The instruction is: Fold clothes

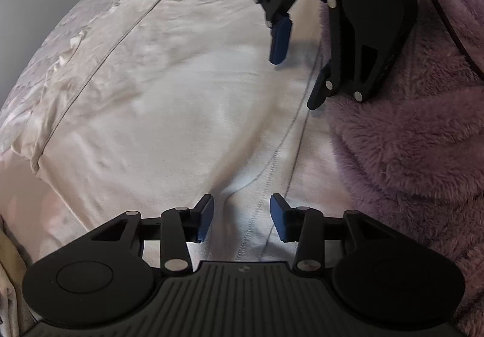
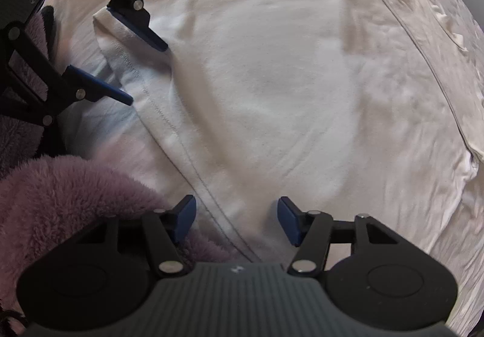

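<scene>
Left hand-held gripper: I hold it part-open astride the hem, gripping nothing.
Right hand-held gripper: likewise part-open over the same hem, empty.
White garment: spread flat on the bed, beside a purple fleece.
Progress: I judge folding barely begun; every fold remains.

A home bedroom: rumpled bed sheet, fluffy purple blanket, wall beyond.
</scene>
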The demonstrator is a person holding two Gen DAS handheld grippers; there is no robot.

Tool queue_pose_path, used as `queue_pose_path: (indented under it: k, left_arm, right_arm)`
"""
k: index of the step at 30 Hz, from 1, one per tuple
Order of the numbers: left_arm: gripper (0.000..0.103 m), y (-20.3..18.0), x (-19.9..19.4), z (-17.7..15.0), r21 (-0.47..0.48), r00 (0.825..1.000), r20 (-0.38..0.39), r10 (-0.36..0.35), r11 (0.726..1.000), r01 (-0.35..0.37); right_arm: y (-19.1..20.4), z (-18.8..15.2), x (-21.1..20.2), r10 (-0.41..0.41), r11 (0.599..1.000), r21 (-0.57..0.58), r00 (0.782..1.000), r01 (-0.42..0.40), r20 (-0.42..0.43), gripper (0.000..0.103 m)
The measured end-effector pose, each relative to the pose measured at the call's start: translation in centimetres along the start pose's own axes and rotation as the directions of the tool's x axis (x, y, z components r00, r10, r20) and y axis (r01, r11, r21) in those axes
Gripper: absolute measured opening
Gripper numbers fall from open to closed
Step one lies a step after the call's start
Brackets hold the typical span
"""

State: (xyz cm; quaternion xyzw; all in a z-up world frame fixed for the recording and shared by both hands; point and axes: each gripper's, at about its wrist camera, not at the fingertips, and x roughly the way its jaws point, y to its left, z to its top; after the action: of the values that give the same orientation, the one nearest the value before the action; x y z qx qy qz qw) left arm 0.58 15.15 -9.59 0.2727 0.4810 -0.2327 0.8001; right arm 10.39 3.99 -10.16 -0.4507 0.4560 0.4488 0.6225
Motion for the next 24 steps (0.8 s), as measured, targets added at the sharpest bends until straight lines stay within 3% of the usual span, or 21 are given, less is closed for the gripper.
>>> queue_pose_path:
  k: [1, 3, 6, 8, 9, 11, 15, 18, 20, 24]
  left_arm:
    - [0.039, 0.6, -0.1, -0.2, -0.033, 1.0, 0.003, -0.005, 0.999, 0.005]
    - [0.039, 1.8, -0.3, -0.7, -0.097, 1.0, 0.01, -0.015, 0.995, 0.016]
    - [0.039, 3.1, 0.0, -1.1, -0.164, 1.0, -0.012, -0.024, 0.986, 0.021]
    - [0.039, 3.3, 0.2, -1.2, -0.177, 0.999, -0.034, -0.018, 0.984, 0.012]
    - [0.035, 3.3, 0.1, -1.3, -0.176, 0.999, -0.038, -0.015, 0.984, 0.008]
    - [0.003, 3.4, 0.0, -1.4, -0.176, 0.999, -0.048, -0.01, 0.984, 0.001]
    - [0.002, 3.7, -1.5, -1.4, -0.19, 0.999, -0.034, -0.018, 0.982, 0.011]
    - [0.002, 3.8, -2.3, -1.5, -0.176, 0.996, -0.055, -0.069, 0.983, 0.058]
    - [0.0, 3.6, -2.2, -1.7, -0.155, 0.989, -0.098, -0.107, 0.984, 0.091]
    - [0.001, 2.1, 0.1, -2.5, -0.095, 0.972, -0.217, -0.089, 0.993, 0.07]
  right_arm:
    - [-0.2, -0.1, -0.2, -0.006, 1.0, 0.016, 1.0, 0.006, 0.007, 0.032]
    - [-0.4, -0.4, -0.2, -0.013, 0.999, 0.032, 1.0, 0.013, 0.008, 0.017]
    - [0.0, -0.4, -0.1, -0.033, 0.999, -0.003, 0.999, 0.033, 0.002, 0.018]
    - [0.2, -0.4, 0.0, -0.04, 0.999, -0.025, 0.999, 0.04, -0.002, 0.014]
    - [0.0, -0.6, -0.2, -0.039, 0.999, -0.015, 0.999, 0.039, 0.007, 0.007]
    - [-0.4, -0.9, -0.6, -0.037, 0.999, 0.007, 0.999, 0.037, 0.025, 0.006]
    - [-2.2, -2.1, -2.3, 0.01, 0.993, 0.117, 0.995, -0.022, 0.103, 0.005]
    - [-2.9, -2.3, -3.0, 0.065, 0.982, 0.166, 0.989, -0.087, 0.131, 0.005]
    - [-2.3, -2.0, -2.0, 0.105, 0.98, 0.159, 0.989, -0.121, 0.105, 0.005]
    - [-0.6, -1.6, -0.6, 0.078, 0.994, 0.069, 0.997, -0.08, 0.022, 0.005]
